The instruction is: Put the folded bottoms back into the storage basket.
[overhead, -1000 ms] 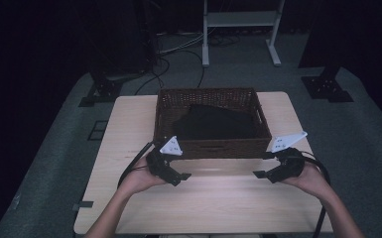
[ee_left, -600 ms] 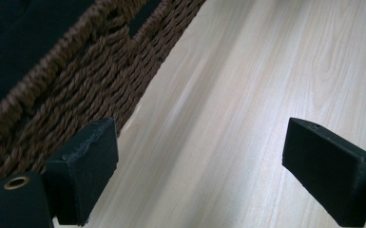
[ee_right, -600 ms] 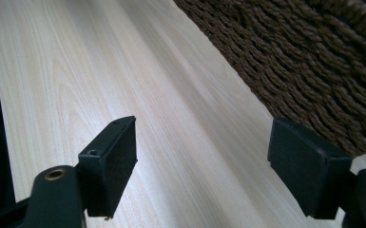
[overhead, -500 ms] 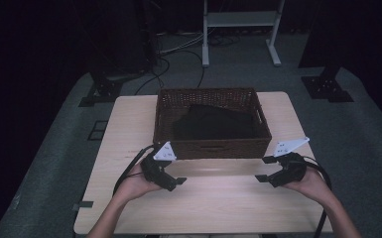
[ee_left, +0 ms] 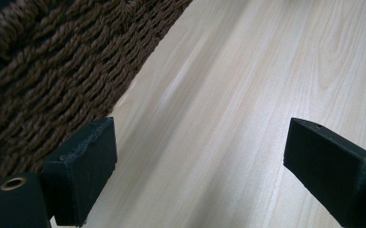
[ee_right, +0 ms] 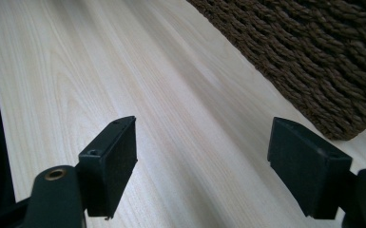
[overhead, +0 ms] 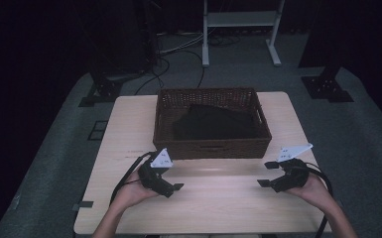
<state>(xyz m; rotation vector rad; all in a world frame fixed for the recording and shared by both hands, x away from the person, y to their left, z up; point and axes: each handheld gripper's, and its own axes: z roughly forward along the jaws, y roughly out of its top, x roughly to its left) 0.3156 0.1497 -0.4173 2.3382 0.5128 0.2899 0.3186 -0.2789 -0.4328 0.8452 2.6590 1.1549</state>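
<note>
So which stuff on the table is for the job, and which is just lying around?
For the job:
- wicker basket
- black cloth lying inside it
- left gripper and right gripper, both open and holding nothing

Just lying about:
- cables on the floor
- white stand behind the table

Spread jaws beside basket (ee_left: 52,71) (wicker)

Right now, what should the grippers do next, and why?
Probably lift both toward the basket and reach for the dark cloth inside. The left hand-held gripper and right hand-held gripper are open, empty, and low over the table in front of it.
</note>
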